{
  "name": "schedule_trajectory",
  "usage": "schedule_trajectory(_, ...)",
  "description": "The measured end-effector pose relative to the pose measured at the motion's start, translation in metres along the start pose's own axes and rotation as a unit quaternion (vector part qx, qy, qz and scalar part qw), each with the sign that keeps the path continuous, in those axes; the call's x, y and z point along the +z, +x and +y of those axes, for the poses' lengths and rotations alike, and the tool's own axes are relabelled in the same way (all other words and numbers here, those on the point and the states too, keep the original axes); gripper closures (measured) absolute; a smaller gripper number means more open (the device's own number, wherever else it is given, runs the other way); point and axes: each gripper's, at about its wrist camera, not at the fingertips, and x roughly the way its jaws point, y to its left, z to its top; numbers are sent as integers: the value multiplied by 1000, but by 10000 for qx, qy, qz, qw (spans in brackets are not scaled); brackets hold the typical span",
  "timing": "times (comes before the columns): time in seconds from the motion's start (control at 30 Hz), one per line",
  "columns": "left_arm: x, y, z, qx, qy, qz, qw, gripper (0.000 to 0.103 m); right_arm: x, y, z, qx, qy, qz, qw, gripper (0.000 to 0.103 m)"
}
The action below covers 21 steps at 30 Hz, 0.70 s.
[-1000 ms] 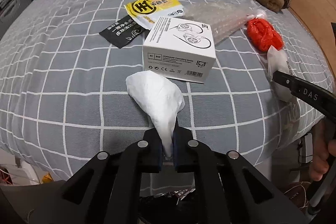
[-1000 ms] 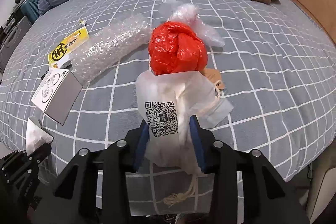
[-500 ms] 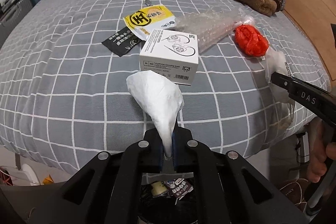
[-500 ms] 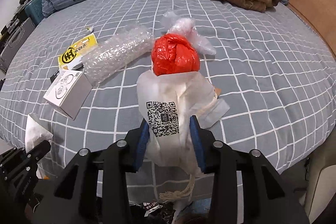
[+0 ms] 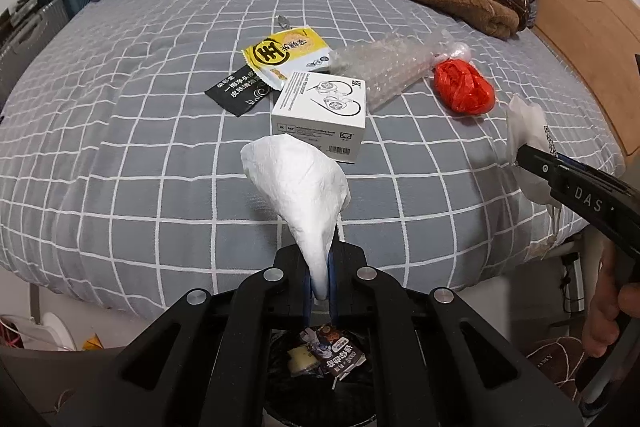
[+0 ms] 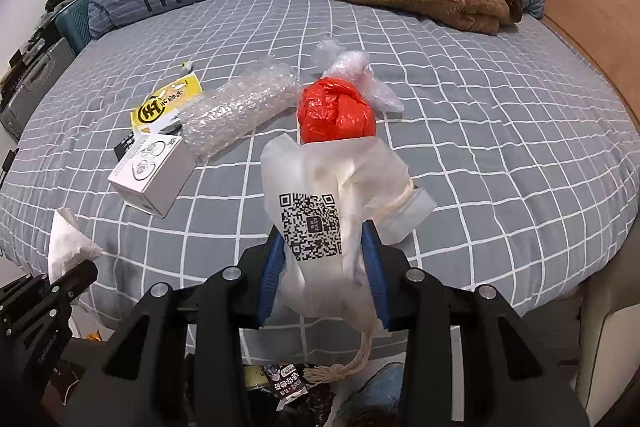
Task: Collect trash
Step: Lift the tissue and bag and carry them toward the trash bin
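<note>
The left gripper clamped a tissue, the right gripper a pouch; both were best released squarely above the bin.

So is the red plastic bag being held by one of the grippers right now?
No, the red plastic bag lies on the bed, and the right gripper is shut on a translucent pouch instead.

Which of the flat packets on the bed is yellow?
The yellow packet, with a black ring mark, lying behind the white box. The packet touching its near corner is black with white writing.
</note>
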Motion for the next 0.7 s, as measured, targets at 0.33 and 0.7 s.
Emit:
schedule_trajectory(0.33, -5, -20, -4, -21, 6, -105, 9999, 98, -10, -24, 2, 43, 10, -134, 9999, 66)
schedule_trajectory(0.7, -12, -44, -10, -37, 44, -237, 9997, 98, -22, -51, 2, 87, 16, -261, 9996, 66)
